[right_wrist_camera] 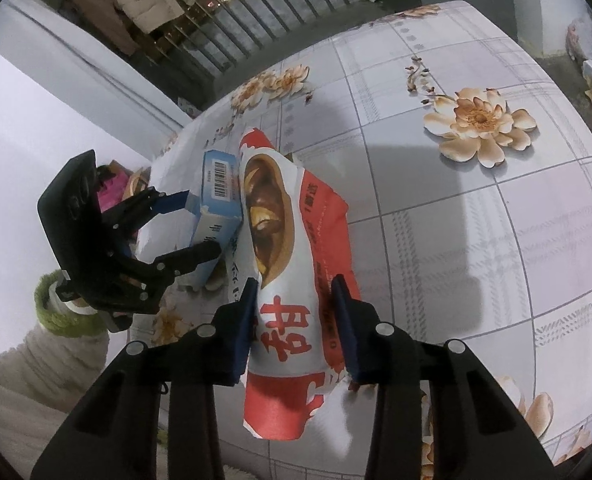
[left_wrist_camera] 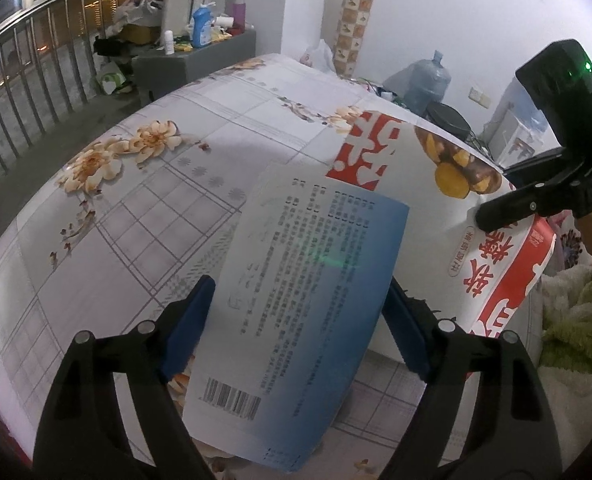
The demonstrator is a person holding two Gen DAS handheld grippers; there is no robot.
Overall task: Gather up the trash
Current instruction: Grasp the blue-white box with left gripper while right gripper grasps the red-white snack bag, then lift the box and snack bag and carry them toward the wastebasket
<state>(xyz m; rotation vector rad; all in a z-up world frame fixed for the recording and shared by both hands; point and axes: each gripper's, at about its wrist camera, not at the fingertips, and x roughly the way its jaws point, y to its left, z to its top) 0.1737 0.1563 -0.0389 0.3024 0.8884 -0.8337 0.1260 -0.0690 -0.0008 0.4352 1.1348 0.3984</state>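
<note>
My left gripper (left_wrist_camera: 300,320) is shut on a flat blue-and-white carton (left_wrist_camera: 308,304) with printed text and a barcode, held above the floral tablecloth (left_wrist_camera: 144,208). The carton also shows in the right wrist view (right_wrist_camera: 216,208), with the left gripper (right_wrist_camera: 192,220) around it. My right gripper (right_wrist_camera: 294,320) is shut on a red-and-white snack bag (right_wrist_camera: 284,248) with red characters and a food picture. The bag touches the carton's side. In the left wrist view the bag (left_wrist_camera: 428,176) lies behind the carton, with the right gripper (left_wrist_camera: 492,216) at its right edge.
A metal railing (left_wrist_camera: 36,80) runs along the far left. A grey cabinet (left_wrist_camera: 192,64) with bottles stands beyond the table. A water jug (left_wrist_camera: 428,80) and a patterned box (left_wrist_camera: 352,28) stand by the white wall. My sleeve (left_wrist_camera: 576,312) is at the right.
</note>
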